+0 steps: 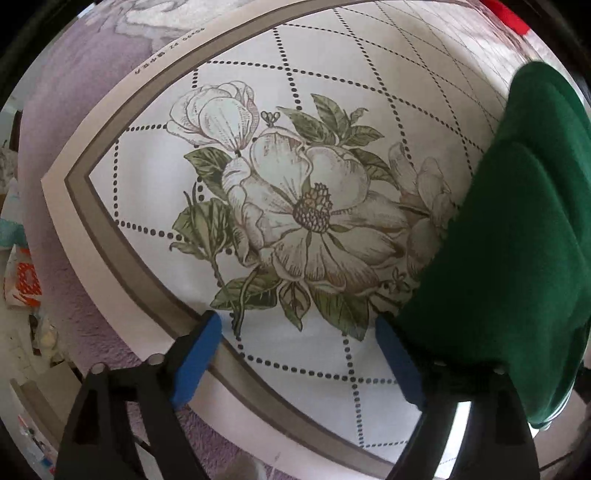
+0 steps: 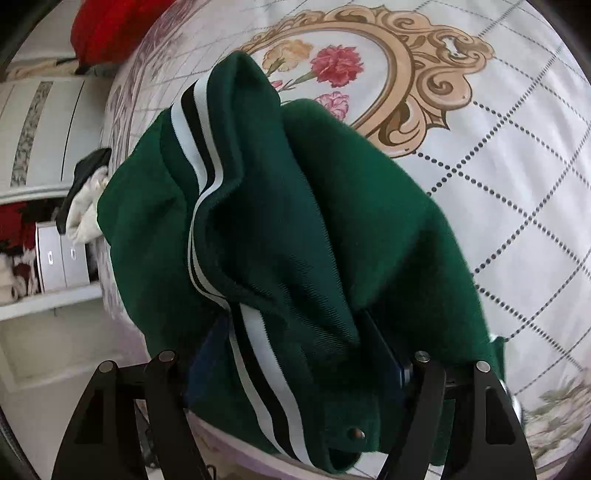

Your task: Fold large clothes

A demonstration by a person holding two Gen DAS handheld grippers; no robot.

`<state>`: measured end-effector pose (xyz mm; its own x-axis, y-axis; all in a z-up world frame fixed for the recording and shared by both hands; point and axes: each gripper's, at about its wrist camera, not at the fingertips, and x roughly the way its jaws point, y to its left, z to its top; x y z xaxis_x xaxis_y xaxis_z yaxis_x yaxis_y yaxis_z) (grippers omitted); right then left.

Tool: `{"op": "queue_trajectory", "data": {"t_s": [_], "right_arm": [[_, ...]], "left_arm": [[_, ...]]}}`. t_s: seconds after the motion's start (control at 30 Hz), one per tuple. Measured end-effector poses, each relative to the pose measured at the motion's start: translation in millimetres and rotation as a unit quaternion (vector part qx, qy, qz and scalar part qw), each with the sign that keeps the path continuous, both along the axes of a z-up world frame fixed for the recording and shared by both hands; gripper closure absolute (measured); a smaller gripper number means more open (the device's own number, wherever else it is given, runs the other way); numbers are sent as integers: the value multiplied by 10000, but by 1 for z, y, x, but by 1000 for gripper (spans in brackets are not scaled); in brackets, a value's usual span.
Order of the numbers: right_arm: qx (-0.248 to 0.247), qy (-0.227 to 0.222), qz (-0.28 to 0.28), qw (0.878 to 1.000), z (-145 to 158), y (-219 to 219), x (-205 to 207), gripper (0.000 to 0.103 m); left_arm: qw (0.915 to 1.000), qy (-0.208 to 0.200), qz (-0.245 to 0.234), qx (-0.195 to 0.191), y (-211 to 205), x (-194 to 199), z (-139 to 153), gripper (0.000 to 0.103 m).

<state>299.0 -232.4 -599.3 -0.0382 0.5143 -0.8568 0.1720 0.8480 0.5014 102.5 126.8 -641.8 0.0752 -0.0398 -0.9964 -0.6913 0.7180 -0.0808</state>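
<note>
A dark green garment (image 2: 332,229) with a white-and-black striped band (image 2: 207,177) and a metal snap hangs bunched over the bed. My right gripper (image 2: 295,354) is shut on the green garment, whose folds cover both blue pads. In the left wrist view the same green cloth (image 1: 517,258) drapes down the right side, over and behind the right finger. My left gripper (image 1: 299,358) is open, its blue pads (image 1: 197,358) wide apart above the flowered bedspread (image 1: 295,206), with nothing between them.
The bed is covered by a white quilted spread with dotted diamonds and an ornate flower medallion (image 2: 388,74). A red item (image 2: 110,26) lies at its far end. White shelves (image 2: 44,177) with clothes and boxes stand left of the bed. Clutter lies on the floor (image 1: 22,280).
</note>
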Motion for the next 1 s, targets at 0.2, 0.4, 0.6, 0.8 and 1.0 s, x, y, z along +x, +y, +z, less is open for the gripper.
{"op": "queue_trajectory", "data": {"t_s": [0.2,0.4,0.6,0.8,1.0], "right_arm": [[-376,-200,54,9991,9,18,1,37],[-832,-459,-377,9948,46,-2,-11,91],[-93,-259,-374,9989,48,-9,-16,59],[24,10,-562,9984,14,-18,-26,74],[-292,74,-919,9953,23,-44,-45,81]], "left_arm": [[9994,208,19,261,11,14,5,5],[9826,283,-1015,1531,-23,28,75,5],[9743,-113,-1521,1657,-57,53,116,5],[9640,-226,-2044,1684,-99,108,112,5],[9557,-105,-2308,1824,-108,131,94,5]]}}
